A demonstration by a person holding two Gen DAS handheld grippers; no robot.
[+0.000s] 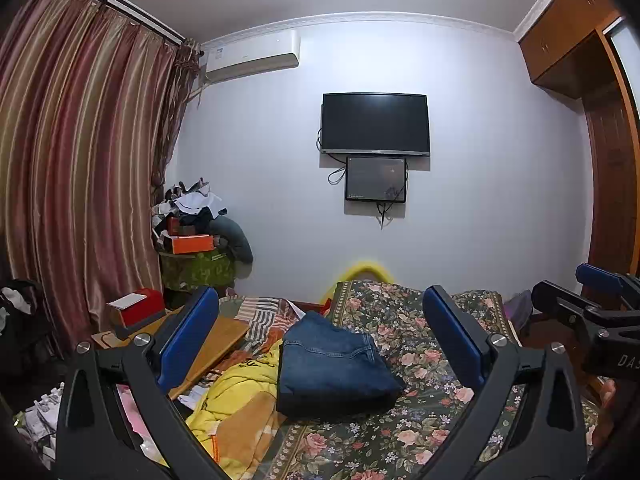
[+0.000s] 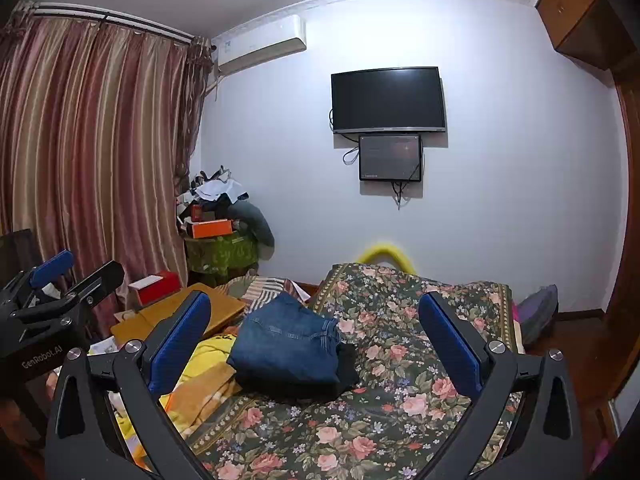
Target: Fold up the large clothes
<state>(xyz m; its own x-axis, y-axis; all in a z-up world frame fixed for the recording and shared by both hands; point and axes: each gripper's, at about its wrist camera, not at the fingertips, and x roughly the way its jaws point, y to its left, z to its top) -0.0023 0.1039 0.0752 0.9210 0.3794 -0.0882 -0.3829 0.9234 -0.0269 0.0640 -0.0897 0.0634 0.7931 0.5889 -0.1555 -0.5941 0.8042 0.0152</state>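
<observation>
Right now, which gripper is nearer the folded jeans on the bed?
Left, slightly. The left gripper faces the folded jeans squarely, open, short of them. The right gripper sits further right, so they lie off-centre toward the left gripper's side, also untouched.

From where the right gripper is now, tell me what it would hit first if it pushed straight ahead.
The right gripper is open and empty, pointing out over the bed. Straight ahead, the folded jeans on the floral bedspread lie just below its line, so it would probably graze them first; depth is unclear, and it might pass above toward the far wall.
</observation>
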